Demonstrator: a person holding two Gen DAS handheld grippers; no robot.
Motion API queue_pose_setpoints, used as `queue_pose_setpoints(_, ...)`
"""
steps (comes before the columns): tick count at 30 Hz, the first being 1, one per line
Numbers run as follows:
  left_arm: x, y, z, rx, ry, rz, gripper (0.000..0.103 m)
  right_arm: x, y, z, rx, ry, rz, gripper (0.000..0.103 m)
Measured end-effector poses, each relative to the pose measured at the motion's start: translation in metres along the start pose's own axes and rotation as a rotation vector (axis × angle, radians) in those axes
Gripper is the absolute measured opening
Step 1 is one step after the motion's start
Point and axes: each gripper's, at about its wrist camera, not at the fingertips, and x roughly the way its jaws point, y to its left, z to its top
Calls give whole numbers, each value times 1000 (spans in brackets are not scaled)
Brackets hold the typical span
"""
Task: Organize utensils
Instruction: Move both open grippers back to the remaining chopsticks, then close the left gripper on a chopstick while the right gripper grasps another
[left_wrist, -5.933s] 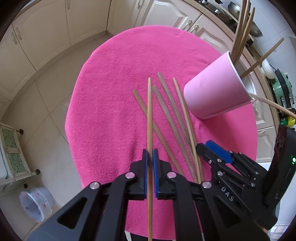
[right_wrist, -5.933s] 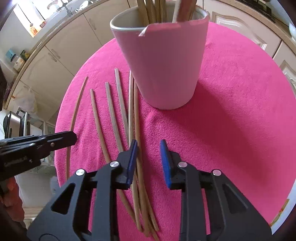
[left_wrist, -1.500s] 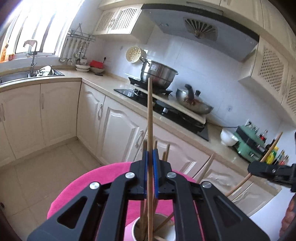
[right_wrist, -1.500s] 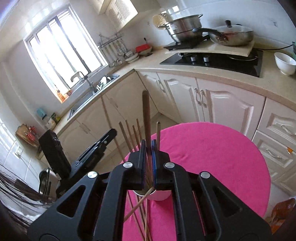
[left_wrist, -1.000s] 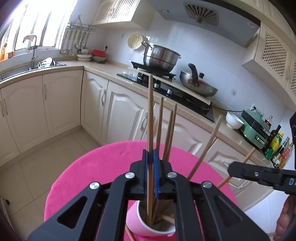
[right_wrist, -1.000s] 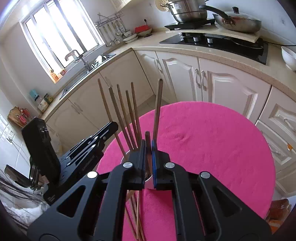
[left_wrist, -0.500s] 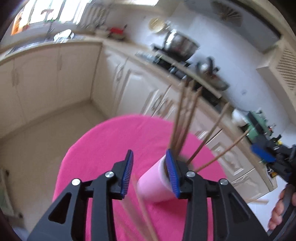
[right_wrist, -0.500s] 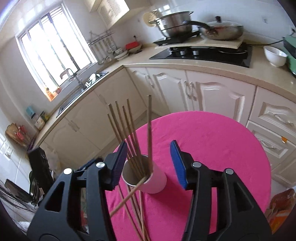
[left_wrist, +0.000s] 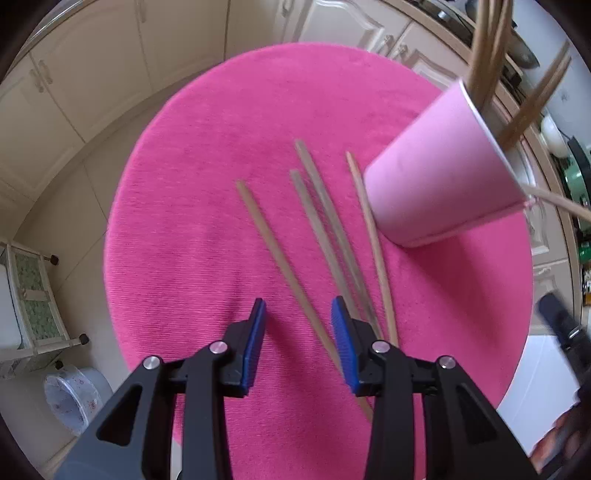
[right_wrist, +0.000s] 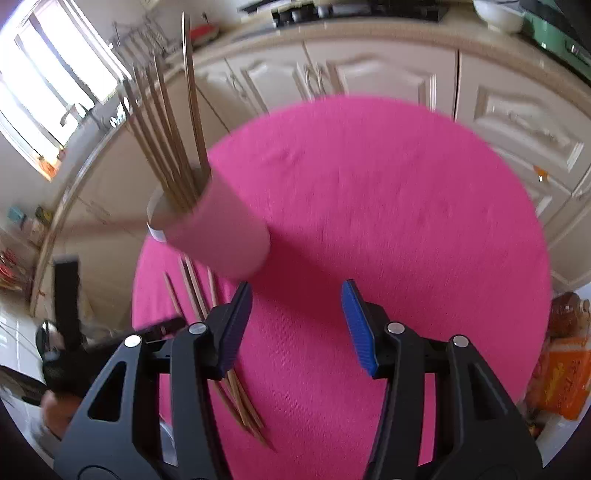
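Both grippers, left (left_wrist: 298, 332) and right (right_wrist: 296, 321), released, empty; straddle one chopstick (left_wrist: 284, 273) squarely, clench mid-length, then cup (left_wrist: 443, 177).

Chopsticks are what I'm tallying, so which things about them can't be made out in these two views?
- Chopsticks in the cup, right wrist view: blurred and overlapping, number unclear.
- Same bundle, left wrist view: tops cut off by the edge above the cup.
- Chopsticks on the cloth: near ends hidden behind the left gripper.
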Motion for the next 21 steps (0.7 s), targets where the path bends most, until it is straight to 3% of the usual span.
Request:
queue_pose_setpoints(7,10,-20,2,85,27,109,36,24,18,-24,-28,84,36,50)
queue_pose_setpoints(10,12,-30,-3,164,17,191,25,30,25,-27,-36,99,45,50)
queue_pose_setpoints(14,10,-26,-6,218,10,177,11,39,34,-29,-77,131,49,50)
queue_pose_setpoints(19,8,-10,-4,225,28,80,7,55,48,-32,-120,164,82,50)
queue_pose_setpoints(21,7,-3,-3,202,39,72,6,62,54,-33,-137,177,90,41)
